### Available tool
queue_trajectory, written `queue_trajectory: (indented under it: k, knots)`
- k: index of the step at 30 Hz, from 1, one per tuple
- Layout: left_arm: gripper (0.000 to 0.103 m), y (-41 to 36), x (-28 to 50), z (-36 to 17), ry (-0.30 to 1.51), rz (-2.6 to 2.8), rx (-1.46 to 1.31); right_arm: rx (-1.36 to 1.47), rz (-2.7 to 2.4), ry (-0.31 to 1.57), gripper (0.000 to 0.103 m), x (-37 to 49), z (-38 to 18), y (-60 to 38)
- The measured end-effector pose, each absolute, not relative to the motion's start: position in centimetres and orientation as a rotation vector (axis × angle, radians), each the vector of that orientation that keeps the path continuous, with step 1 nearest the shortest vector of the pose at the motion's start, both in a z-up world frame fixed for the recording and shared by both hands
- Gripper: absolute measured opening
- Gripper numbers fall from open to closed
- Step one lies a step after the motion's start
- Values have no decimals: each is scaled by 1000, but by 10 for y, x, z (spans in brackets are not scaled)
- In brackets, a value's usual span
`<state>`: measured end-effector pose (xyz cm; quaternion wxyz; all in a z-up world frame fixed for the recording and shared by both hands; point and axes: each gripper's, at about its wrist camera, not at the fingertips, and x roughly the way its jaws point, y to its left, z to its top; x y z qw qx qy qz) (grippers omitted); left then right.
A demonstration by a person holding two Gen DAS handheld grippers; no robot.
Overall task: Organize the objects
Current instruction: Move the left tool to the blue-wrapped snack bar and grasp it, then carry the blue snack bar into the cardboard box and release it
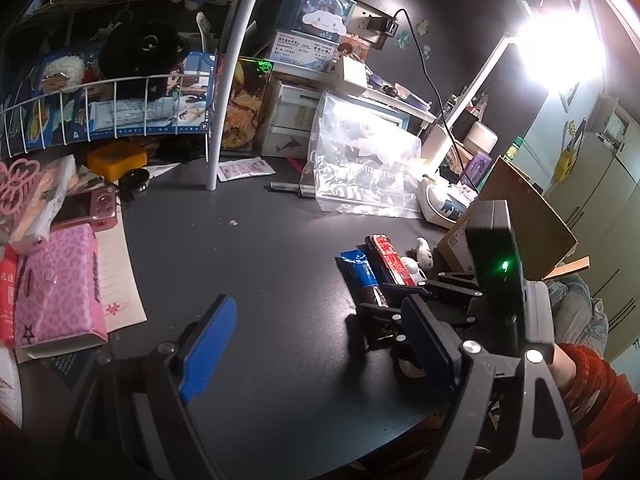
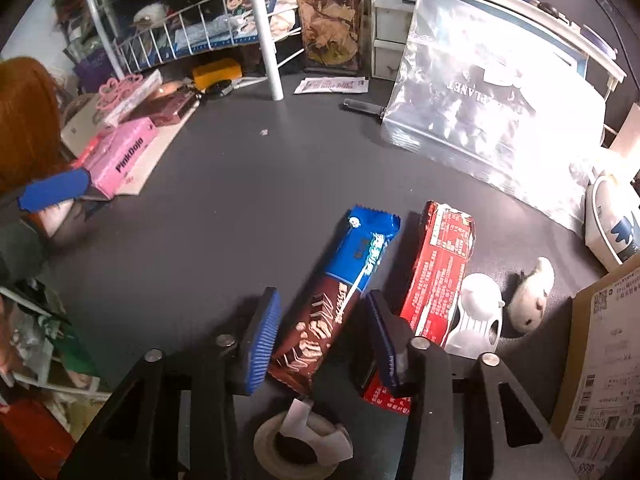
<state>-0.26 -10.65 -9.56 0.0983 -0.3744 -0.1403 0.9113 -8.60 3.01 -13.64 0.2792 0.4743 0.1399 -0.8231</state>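
A blue-and-brown snack bar (image 2: 340,284) lies on the dark desk (image 2: 240,184), with a red snack bar (image 2: 436,268) beside it on the right. My right gripper (image 2: 322,334) is open, its blue pads standing on either side of the blue-and-brown bar's near end with gaps showing. In the left wrist view the same bars (image 1: 362,274) (image 1: 390,258) lie at the right, with the right gripper (image 1: 384,320) over them. My left gripper (image 1: 316,350) is open and empty above bare desk.
A white clip (image 2: 478,316) and a small plush (image 2: 532,298) lie right of the red bar. A cardboard box (image 2: 600,364), a clear plastic bag (image 2: 492,108), a tape roll (image 2: 298,454), a pink pouch (image 1: 56,288), a pink camera (image 1: 90,210) and a wire shelf (image 1: 108,120) ring the desk.
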Motion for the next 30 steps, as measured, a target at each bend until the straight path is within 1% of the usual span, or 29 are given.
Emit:
queue_trajectory:
  k: [1, 2, 4, 11, 17, 19, 21, 24, 28, 30]
  knots:
    - [82, -106, -3, -96, -414, 2698, -1108, 1262, -2217, 402, 26, -85, -137, 28]
    - [82, -106, -3, -96, -414, 2697, -1110, 1254, -2224, 420, 24, -84, -137, 28]
    - [82, -105, -3, -95, -407, 2698, -1114, 1244, -2229, 432, 14, -84, -137, 28]
    - [82, -99, -7, -91, -397, 2671, -1115, 1169, -2191, 365, 14, -75, -118, 33]
    - [82, -84, -14, -63, -410, 2595, -1024, 1010, -2084, 318, 14, -45, -65, 33]
    - [72, -77, -17, -49, -398, 2588, -990, 952, -2063, 310, 14, -35, -42, 36]
    - [65, -69, -20, -37, -380, 2574, -966, 897, -2056, 315, 14, -28, -22, 42]
    - [63, -51, -26, -17, -365, 2547, -913, 826, -2060, 324, 14, -21, 6, 58]
    - [48, -26, -39, 3, -351, 2504, -867, 779, -2081, 324, 14, -21, 28, 85]
    - [43, -8, -48, 12, -317, 2489, -858, 761, -2104, 325, 14, -25, 37, 104]
